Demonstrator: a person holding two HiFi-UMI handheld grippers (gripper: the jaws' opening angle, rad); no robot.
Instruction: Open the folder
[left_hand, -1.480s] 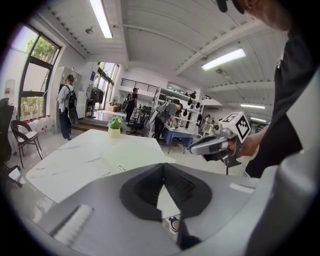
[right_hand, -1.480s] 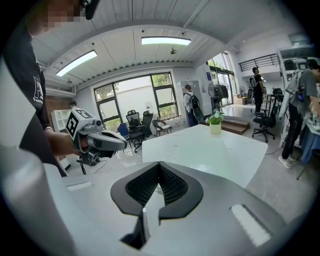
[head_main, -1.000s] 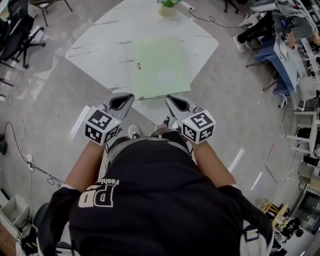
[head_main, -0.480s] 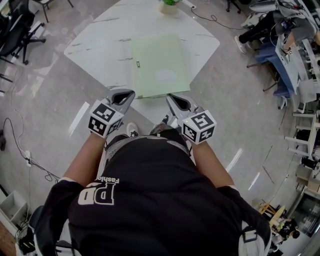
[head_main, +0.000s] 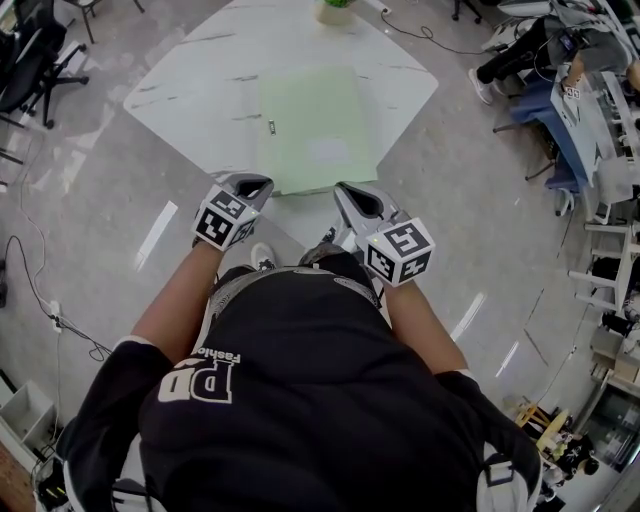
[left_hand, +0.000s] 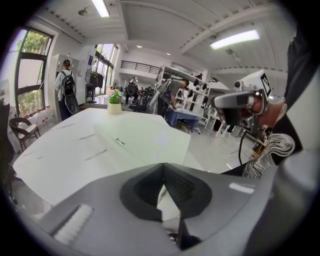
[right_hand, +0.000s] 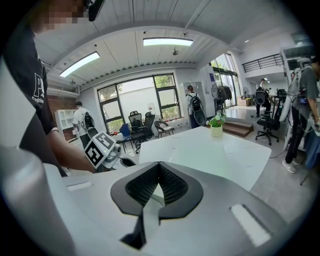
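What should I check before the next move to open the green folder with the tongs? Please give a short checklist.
1. Folder lies flat and closed on the table: ok.
2. Left tongs empty: ok, shut on nothing.
3. Right tongs empty: ok, shut on nothing.
4. Tongs opened for a grasp: not ok, both are shut.
5. Which folder edge opens: cannot tell.
6. Plant pot apart from the folder: ok, it stands at the far end.
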